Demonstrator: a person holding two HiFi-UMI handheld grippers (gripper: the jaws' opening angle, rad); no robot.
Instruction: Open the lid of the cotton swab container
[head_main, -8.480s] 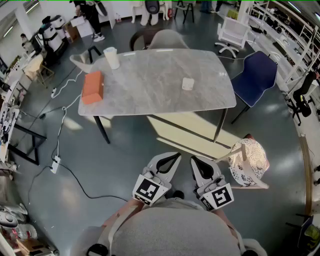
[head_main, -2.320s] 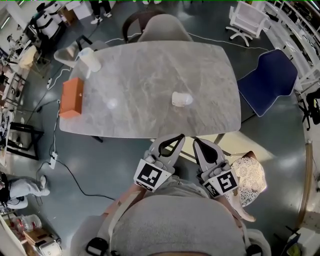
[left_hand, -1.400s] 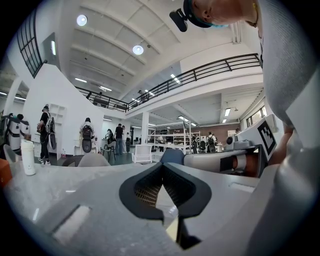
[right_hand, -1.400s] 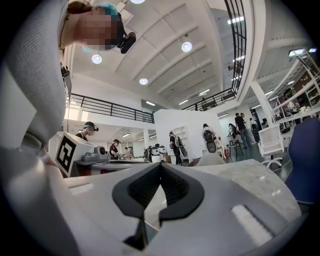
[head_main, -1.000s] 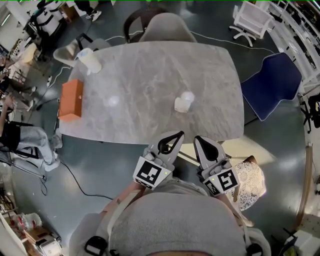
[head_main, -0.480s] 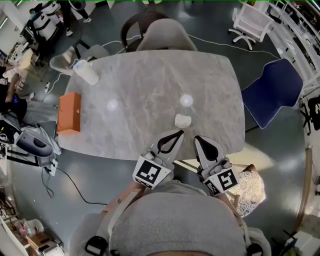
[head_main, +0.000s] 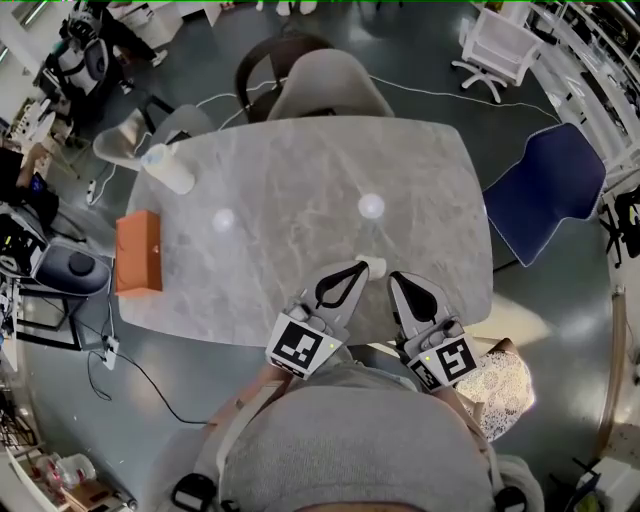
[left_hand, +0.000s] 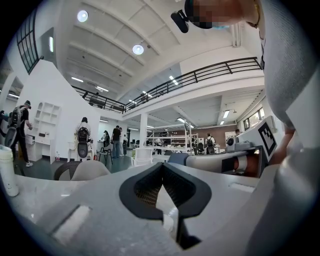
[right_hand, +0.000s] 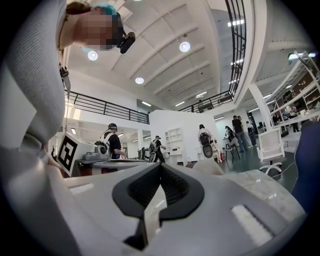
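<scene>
Cotton swab container is sitting near the front edge of the marbled desk. It is showing only in the head view, just beyond the tips of the left claw and right claw. Each gripper view is showing its claw's jaws pressing together, gripping nothing.
</scene>
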